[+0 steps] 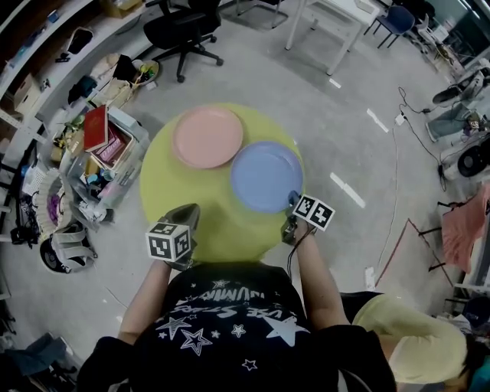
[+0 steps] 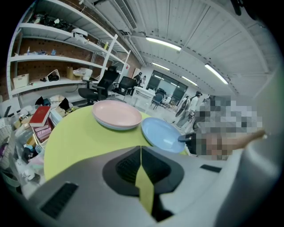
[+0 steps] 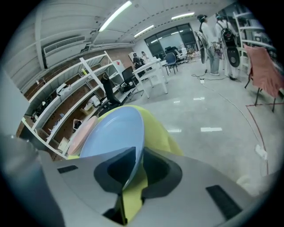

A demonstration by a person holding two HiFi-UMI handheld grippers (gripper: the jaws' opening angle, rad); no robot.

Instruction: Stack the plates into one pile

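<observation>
A pink plate (image 1: 207, 136) (image 2: 116, 114) lies at the far side of a round yellow-green table (image 1: 191, 199). Beside it on the right lies a blue plate (image 1: 264, 176) (image 2: 163, 133) (image 3: 115, 133), their rims almost touching. My right gripper (image 1: 292, 218) (image 3: 135, 164) is at the blue plate's near right rim, and its jaws are shut on that rim. My left gripper (image 1: 187, 213) (image 2: 141, 155) hovers over the table's near left edge with its jaws shut and nothing in them. In the right gripper view the pink plate (image 3: 82, 131) shows behind the blue one.
A crate of books and clutter (image 1: 107, 145) stands on the floor left of the table. An office chair (image 1: 184, 31) and a white table (image 1: 329, 19) are farther back. Cables and a red cloth (image 1: 463, 230) are at the right. A person in yellow (image 1: 421, 344) is close on the right.
</observation>
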